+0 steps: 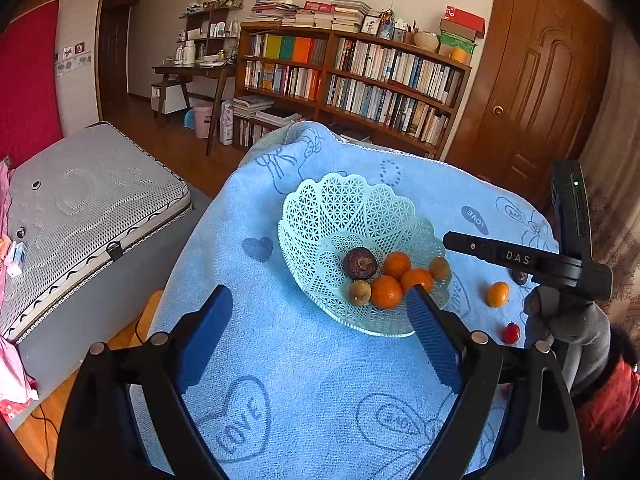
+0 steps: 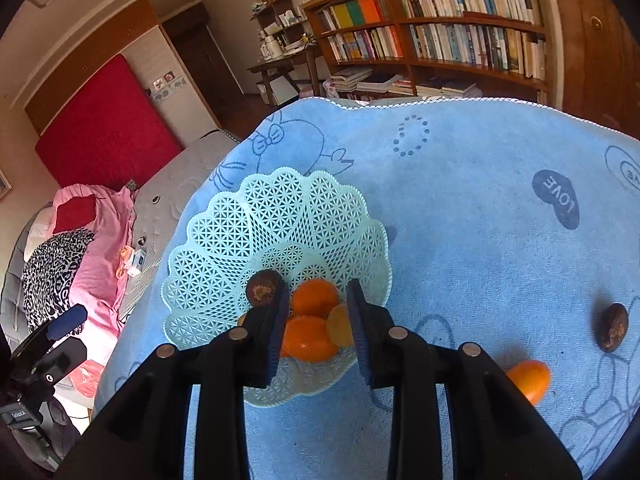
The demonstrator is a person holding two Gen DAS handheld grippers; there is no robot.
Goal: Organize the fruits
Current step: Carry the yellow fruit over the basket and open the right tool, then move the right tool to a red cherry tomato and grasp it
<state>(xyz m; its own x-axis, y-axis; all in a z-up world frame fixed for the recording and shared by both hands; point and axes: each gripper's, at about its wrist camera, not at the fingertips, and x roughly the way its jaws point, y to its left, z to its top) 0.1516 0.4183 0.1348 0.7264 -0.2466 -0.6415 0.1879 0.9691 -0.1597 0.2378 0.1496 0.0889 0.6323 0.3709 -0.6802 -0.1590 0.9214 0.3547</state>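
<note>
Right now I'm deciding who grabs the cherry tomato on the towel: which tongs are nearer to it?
Right. The right tongs hang open over the basket, with that hand just beside the cherry tomato. The left tongs sit open on the basket's other side.

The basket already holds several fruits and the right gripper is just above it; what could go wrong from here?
1. The right gripper hangs open close over the fruit pile; going lower, it may push the oranges or tip the light basket.
2. The basket sits near the towel's left edge, so a push could slide it off.
3. The loose orange, the small red fruit and the dark fruit may roll if the towel is dragged.
</note>
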